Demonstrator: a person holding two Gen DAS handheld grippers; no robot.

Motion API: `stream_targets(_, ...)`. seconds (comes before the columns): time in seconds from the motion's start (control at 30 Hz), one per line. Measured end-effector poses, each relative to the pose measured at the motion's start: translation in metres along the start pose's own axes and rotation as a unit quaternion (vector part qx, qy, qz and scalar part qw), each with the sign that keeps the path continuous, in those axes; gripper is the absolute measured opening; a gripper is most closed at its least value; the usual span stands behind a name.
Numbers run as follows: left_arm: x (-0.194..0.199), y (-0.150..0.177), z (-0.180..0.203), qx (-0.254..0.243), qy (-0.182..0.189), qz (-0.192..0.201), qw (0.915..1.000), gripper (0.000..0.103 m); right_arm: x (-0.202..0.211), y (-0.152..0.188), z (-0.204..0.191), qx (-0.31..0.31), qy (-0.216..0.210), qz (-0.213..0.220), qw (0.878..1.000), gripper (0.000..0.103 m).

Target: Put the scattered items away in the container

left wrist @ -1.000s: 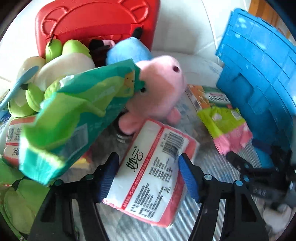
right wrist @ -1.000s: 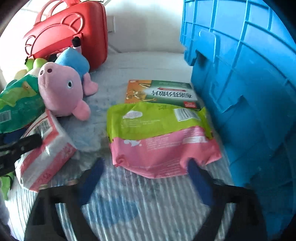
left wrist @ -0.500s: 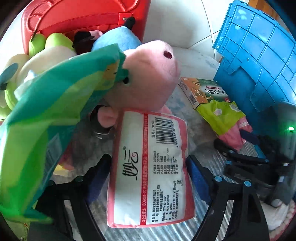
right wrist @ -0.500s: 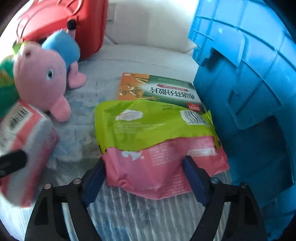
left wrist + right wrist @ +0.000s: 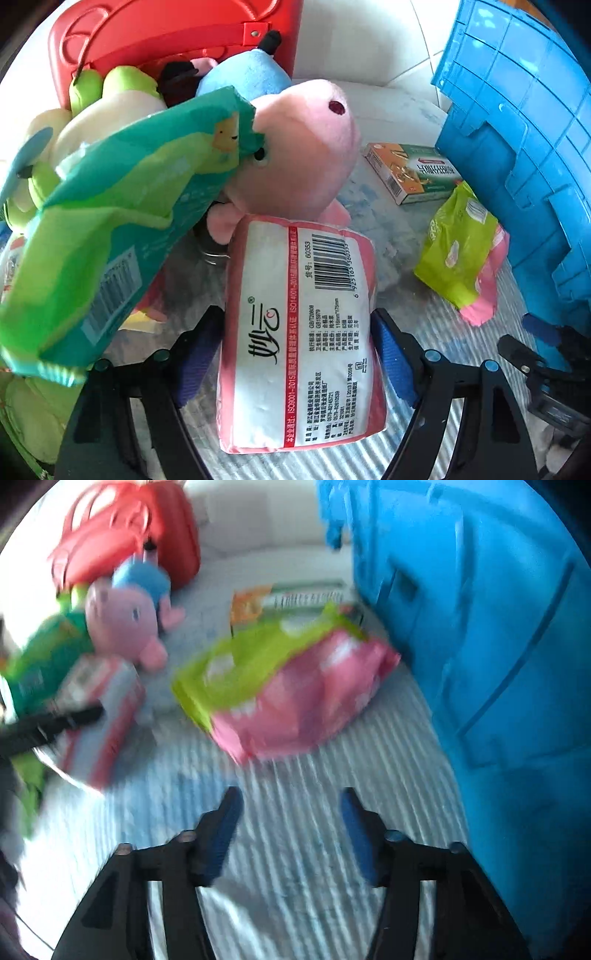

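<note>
The white tissue pack [image 5: 299, 332] with red borders sits between the left gripper [image 5: 295, 354] jaws, both blue pads against its sides; the jaws are closing on it. Its label carries a barcode, the line "ISO9001-2015" down a red stripe, and "60353" beside the barcode; the smaller print is too fine to read. The pack lies at six o'clock in the left view, its far end touching the pink pig plush [image 5: 295, 155] at twelve.

At nine o'clock of the pack, a green and teal bag [image 5: 122, 221] leans over the plush's face. Behind that, at eleven, stands a red case [image 5: 166, 33].

The blue container [image 5: 517, 129] rises at two o'clock. At its foot lie an orange and green box [image 5: 410, 173] and, just beside it, the lime and pink pouch [image 5: 280, 690].

The right gripper [image 5: 288, 830] hangs over the striped cloth [image 5: 295, 775] with a moderate gap between its fingers and nothing in it; the pouch lies well ahead at twelve. That view is blurred.
</note>
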State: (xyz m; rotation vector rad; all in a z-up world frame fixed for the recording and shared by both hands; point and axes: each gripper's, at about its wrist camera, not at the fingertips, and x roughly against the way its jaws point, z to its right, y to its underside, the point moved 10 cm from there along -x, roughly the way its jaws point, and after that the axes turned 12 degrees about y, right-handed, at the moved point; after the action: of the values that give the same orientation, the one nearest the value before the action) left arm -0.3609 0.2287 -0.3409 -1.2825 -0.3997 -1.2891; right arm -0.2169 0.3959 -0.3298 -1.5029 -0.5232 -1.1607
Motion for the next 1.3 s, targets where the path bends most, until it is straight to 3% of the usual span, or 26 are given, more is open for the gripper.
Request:
stream_targets(0.07,-0.006,-0.006,0.002,0.005,0.013,0.003,0.9999,0.08,0.004,-0.011,-0.006,-0.023,-0.01,0.015,1.0,0.098)
stream_targets(0.2,-0.023,-0.024,0.014,-0.018,0.027,0.004,0.9994,0.081,-0.009,-0.029,-0.019,-0.061,-0.006,0.016,0.998,0.099)
stream_targets(0.33,-0.028,-0.038,0.02,-0.053,0.002,0.01,0.9985,0.081,-0.015,-0.042,-0.022,-0.119,-0.002,0.009,0.993,0.101)
stream_targets(0.57,-0.028,-0.039,0.016,-0.045,0.014,0.021,0.9987,0.083,-0.052,-0.073,-0.011,-0.18,0.046,-0.011,0.983,0.103)
stream_targets(0.7,-0.03,-0.041,0.017,-0.047,0.02,0.021,0.9985,0.085,-0.066,-0.078,-0.027,-0.101,0.108,-0.006,0.989,0.103)
stream_targets(0.77,-0.029,-0.039,0.015,-0.043,0.024,0.02,0.9986,0.085,-0.063,-0.071,-0.027,-0.075,0.09,-0.005,0.993,0.103)
stream_targets(0.87,-0.026,-0.034,0.012,-0.044,0.024,0.015,0.9986,0.085,-0.061,-0.045,-0.007,-0.086,0.059,-0.042,0.994,0.103)
stream_targets(1.07,-0.015,-0.014,0.009,-0.034,0.018,0.0,0.9993,0.085,-0.032,0.007,0.015,-0.051,0.05,-0.065,0.995,0.103)
stream_targets(1.3,-0.008,0.006,0.013,-0.03,0.008,-0.036,0.9989,0.089,-0.017,0.009,0.01,-0.047,0.052,-0.063,0.996,0.103)
